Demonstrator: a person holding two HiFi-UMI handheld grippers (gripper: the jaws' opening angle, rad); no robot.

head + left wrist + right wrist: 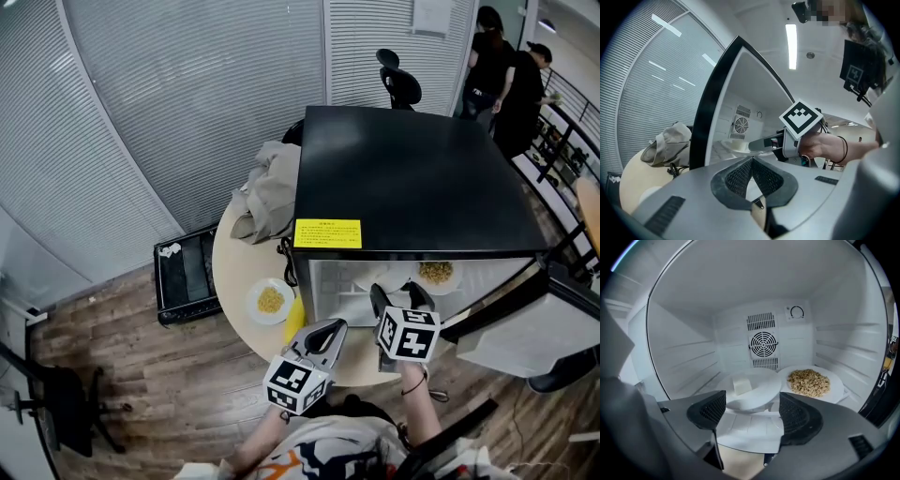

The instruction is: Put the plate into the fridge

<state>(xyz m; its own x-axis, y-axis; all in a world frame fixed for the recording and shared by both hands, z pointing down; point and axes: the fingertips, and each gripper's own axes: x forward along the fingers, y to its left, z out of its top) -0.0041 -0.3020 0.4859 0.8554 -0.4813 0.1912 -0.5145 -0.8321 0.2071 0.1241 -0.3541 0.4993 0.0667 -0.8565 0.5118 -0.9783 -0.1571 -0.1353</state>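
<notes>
The black mini fridge (pixel 412 178) stands open on the round table (pixel 234 272). Inside it lie two white plates: one with a white block (pixel 752 389) at the middle, one with brown crumbs (pixel 811 382) (pixel 436 273) to its right. My right gripper (pixel 752 406) (pixel 394 298) is open at the fridge mouth, its pads on either side of the near plate's rim and not touching it. My left gripper (pixel 751 161) (pixel 326 330) is shut and empty, just left of the right one. A third plate with yellow food (pixel 270 300) sits on the table.
The fridge door (pixel 525 323) hangs open at the right. A yellow object (pixel 295 319) lies by the fridge's left corner. Grey cloth (pixel 267 192) is heaped on the table behind. A black crate (pixel 187 274) sits on the floor. Two people (pixel 506 75) stand far back.
</notes>
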